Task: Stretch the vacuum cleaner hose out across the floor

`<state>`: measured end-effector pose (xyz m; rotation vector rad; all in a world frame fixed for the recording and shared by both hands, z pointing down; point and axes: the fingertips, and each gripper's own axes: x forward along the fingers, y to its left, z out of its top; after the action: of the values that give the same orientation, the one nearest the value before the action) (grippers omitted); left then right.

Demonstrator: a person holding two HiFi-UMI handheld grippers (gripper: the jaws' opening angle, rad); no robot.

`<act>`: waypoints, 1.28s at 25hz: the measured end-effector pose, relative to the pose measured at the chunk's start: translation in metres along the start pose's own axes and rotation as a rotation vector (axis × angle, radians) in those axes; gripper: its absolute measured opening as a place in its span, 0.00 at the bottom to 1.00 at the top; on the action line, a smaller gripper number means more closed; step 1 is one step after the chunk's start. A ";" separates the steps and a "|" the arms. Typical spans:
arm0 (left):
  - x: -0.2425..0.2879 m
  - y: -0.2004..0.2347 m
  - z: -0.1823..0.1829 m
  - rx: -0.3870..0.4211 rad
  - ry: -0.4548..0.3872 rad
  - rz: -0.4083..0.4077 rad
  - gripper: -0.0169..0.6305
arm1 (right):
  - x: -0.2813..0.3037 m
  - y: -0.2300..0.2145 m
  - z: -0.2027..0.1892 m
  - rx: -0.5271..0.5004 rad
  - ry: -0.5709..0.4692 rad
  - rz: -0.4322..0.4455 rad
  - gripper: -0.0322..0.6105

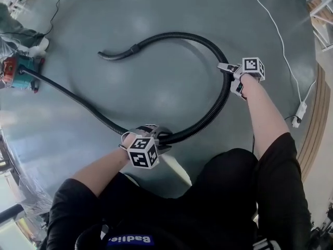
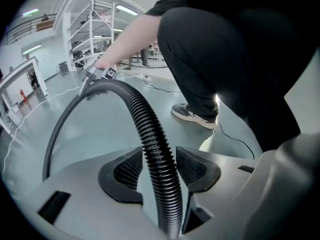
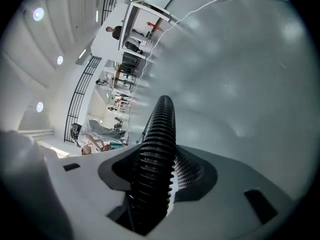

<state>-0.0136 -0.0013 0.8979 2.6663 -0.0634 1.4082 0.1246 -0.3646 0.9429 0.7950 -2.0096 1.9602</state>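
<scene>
A black ribbed vacuum hose (image 1: 177, 35) lies in a wide loop on the grey floor, running from the red and teal vacuum cleaner (image 1: 15, 72) at the far left to its nozzle end (image 1: 112, 54). My left gripper (image 1: 156, 134) is shut on the hose at the near bottom of the loop. In the left gripper view the hose (image 2: 150, 134) runs up between the black pads (image 2: 127, 171). My right gripper (image 1: 227, 74) grips the hose on the loop's right side. The hose (image 3: 160, 134) fills the gap between that gripper's pads (image 3: 187, 171) in the right gripper view.
A white cable (image 1: 281, 40) runs across the floor at the right to a white power block (image 1: 299, 113). Wooden boards (image 1: 315, 119) line the right edge. Racks and a white table (image 2: 20, 79) stand far off. My legs and a shoe (image 2: 192, 115) are close behind the left gripper.
</scene>
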 end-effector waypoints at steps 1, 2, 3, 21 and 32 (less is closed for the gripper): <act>0.008 -0.001 0.000 0.020 0.016 -0.010 0.33 | -0.004 0.006 0.004 -0.008 -0.018 0.002 0.35; 0.014 -0.002 0.002 0.034 0.021 -0.017 0.34 | -0.009 0.011 0.007 -0.022 -0.038 -0.001 0.33; 0.019 -0.001 0.008 0.036 0.014 -0.024 0.38 | -0.015 0.017 0.011 -0.040 -0.058 -0.006 0.32; 0.141 0.097 0.123 -0.172 -0.031 0.232 0.56 | -0.139 0.068 0.009 0.052 -0.415 0.114 0.32; 0.127 0.080 0.153 -0.007 -0.079 0.191 0.20 | -0.124 0.001 0.052 -0.136 -0.235 0.038 0.43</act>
<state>0.1757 -0.0977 0.9249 2.7714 -0.3385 1.3484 0.2373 -0.3880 0.8741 1.0008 -2.2774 1.7974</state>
